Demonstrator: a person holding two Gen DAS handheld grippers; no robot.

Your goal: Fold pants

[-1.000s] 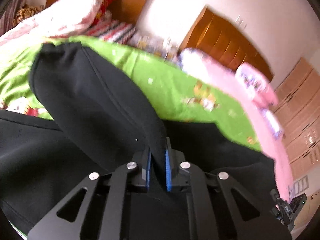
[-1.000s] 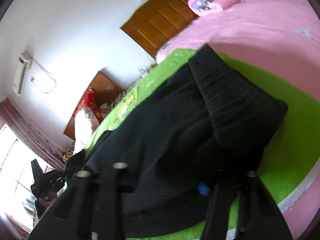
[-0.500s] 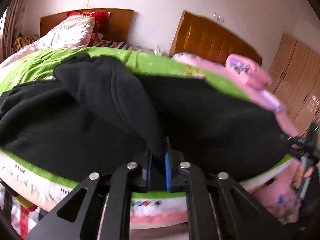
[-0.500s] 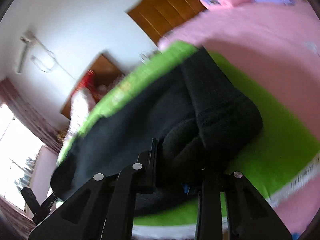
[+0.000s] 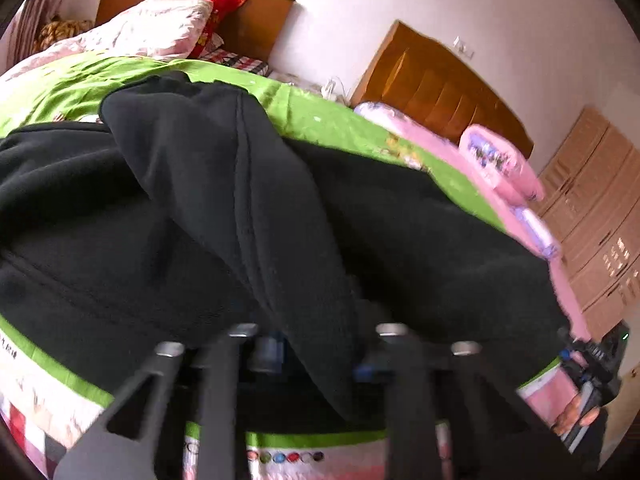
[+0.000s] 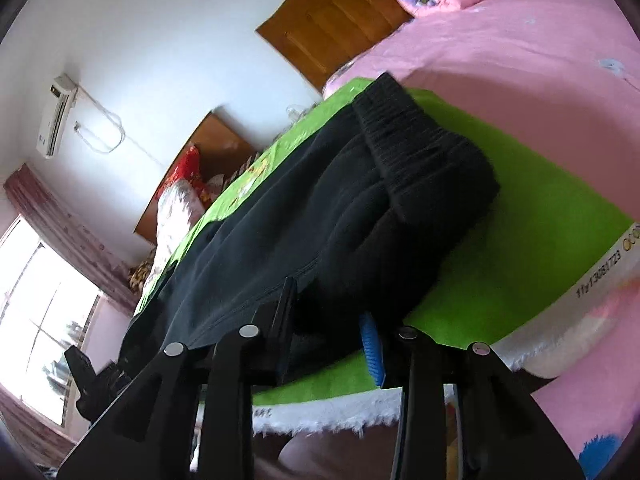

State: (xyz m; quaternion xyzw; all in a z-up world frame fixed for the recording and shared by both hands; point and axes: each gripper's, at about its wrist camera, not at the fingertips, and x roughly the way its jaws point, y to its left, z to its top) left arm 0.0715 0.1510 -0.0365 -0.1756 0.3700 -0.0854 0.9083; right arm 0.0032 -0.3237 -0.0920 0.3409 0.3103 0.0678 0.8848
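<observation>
Since half a second ago both sets of tongs have spread: the left gripper [image 5: 318, 354], which was pinching a fold of the black pants [image 5: 248, 216], now stands with its fingers parted, the fold draped loose between them. Right gripper [image 6: 330, 334] likewise parted; its blue pad [image 6: 370, 350] is bare and apart from the cloth, while the black finger [image 6: 285, 320] sits at the edge of the fabric, contact not certain.

Pants lie across the green blanket [image 6: 540, 220] on the near bed, doubled over. Ribbed waistband [image 6: 404, 140] rests on top at the far end in the right wrist view. A seam runs along the upper layer in the left wrist view.

Containers: none identifiable.

Writing: the blanket's white border [image 6: 608, 264] carries a printed code, approximately "11y13081723", followed by small circles. The border in the left wrist view shows coloured dots [image 5: 284, 457]; text there is illegible.

Pink bedspread [image 6: 520, 52] adjoins the green blanket. Air conditioner [image 6: 56, 116] on the wall.
</observation>
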